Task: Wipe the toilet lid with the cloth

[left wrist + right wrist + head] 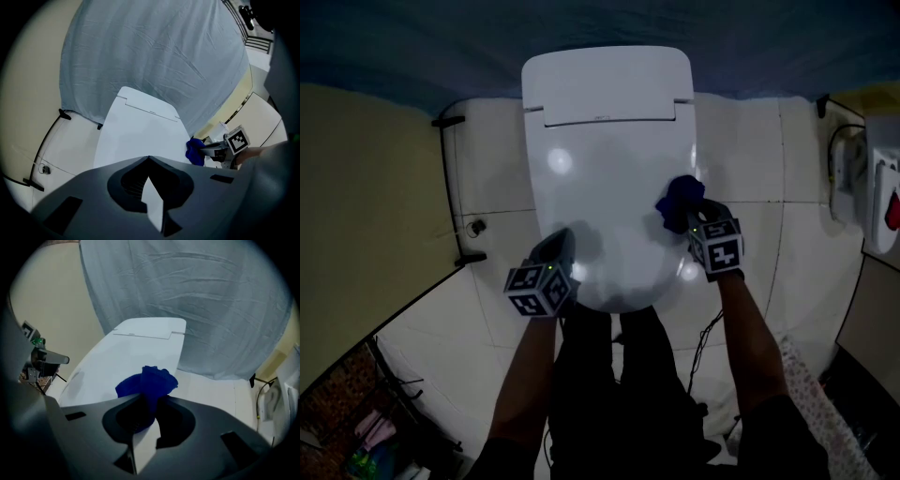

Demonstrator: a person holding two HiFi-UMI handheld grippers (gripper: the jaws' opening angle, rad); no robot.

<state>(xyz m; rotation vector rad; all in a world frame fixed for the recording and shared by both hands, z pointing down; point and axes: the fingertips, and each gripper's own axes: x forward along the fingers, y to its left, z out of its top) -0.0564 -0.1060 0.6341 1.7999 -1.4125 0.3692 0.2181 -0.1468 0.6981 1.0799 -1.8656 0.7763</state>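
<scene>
White plastic toilet lid point(600, 159) is lying closed below the person. The left gripper point(555, 251) is hanging over the lid's front-left area, jaws together with nothing between them. The right gripper point(696, 223) is clamping the bunched blue cloth point(680, 197) at the lid's right edge. The wiping step appears to be in hand. The next move likely calls for sweeping the cloth leftward, keeping it pressed flat to the lid.

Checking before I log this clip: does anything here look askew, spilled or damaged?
Nothing stands out. The toilet lid is down, sits straight and shows no spill or crack. The right gripper holds the blue cloth bunched at the lid's right edge; the left gripper, shut and empty, hovers near its front left.
</scene>
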